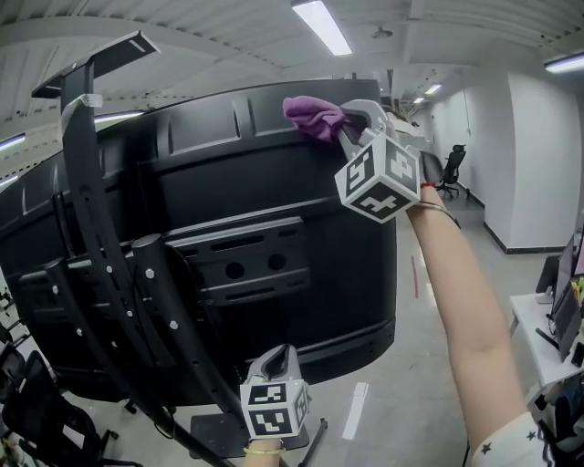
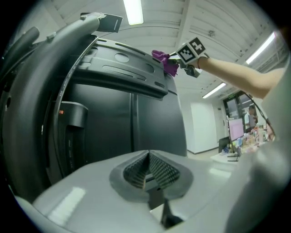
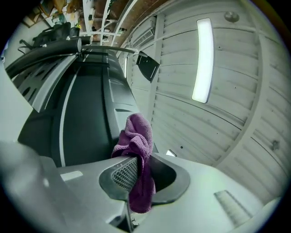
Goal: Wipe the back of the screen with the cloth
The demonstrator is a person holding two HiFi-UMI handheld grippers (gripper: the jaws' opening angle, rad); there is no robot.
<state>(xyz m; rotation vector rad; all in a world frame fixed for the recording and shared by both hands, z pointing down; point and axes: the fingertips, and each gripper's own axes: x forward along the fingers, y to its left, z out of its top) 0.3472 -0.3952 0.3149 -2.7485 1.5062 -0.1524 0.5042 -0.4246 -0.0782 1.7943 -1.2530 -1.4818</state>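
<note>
Purple cloth [image 1: 315, 119] is pinched in the right tool [image 1: 350, 126], against the back of the screen [image 1: 301, 301] at its top edge near the right corner. The left tool [image 1: 276, 358], jaws together on nothing, hangs below the bottom edge. Best to press the wad flat and sweep in overlapping passes.

Purple cloth [image 3: 136, 139] in the right tool [image 3: 138, 178] (jaws tight on it), by the back of the screen [image 3: 86, 123]

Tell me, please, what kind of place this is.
Most likely an open office. It has long ceiling lights, a black office chair down the aisle, and a white desk with a monitor at the side.
</note>
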